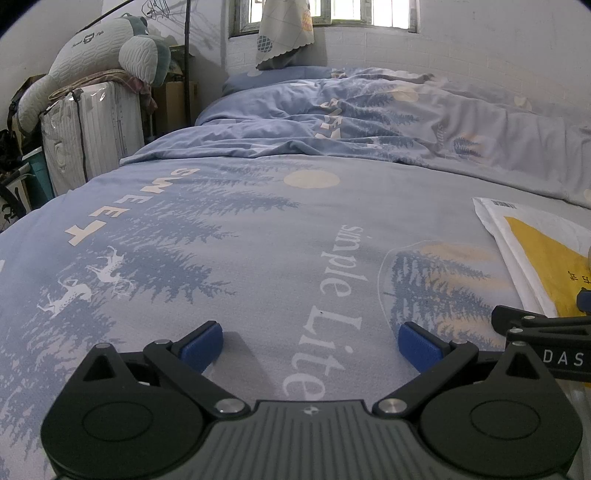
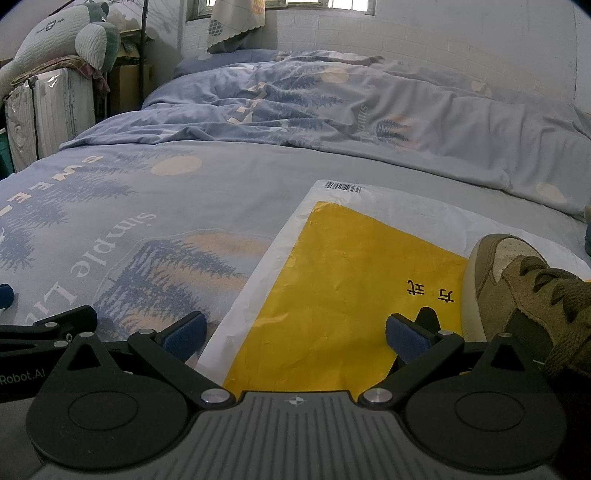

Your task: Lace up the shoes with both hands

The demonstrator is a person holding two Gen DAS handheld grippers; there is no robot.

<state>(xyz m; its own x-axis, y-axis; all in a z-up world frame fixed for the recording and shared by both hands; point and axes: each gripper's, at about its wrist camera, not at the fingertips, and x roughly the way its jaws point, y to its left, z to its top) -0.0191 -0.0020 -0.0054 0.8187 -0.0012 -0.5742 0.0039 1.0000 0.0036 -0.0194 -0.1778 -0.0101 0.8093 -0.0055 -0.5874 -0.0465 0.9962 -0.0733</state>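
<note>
Beyond the blue finger pads (image 1: 421,347), the bedsheet (image 1: 240,236) is pale blue with tree prints. Between the right fingers, the mailer (image 2: 332,295) is yellow and white; the shoe (image 2: 524,295) is olive.

I am looking across a bed (image 1: 229,236) whose blue tree-printed sheet is carrying a white and yellow mailer bag (image 2: 332,280), with a rumpled duvet (image 1: 369,110), a white suitcase (image 1: 92,129), a plush toy (image 1: 103,48) and a curtained window (image 1: 325,14) lying beyond.

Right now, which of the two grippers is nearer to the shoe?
The right gripper: the olive shoe lies just beside its right finger, while the left gripper faces only bedsheet.
</note>
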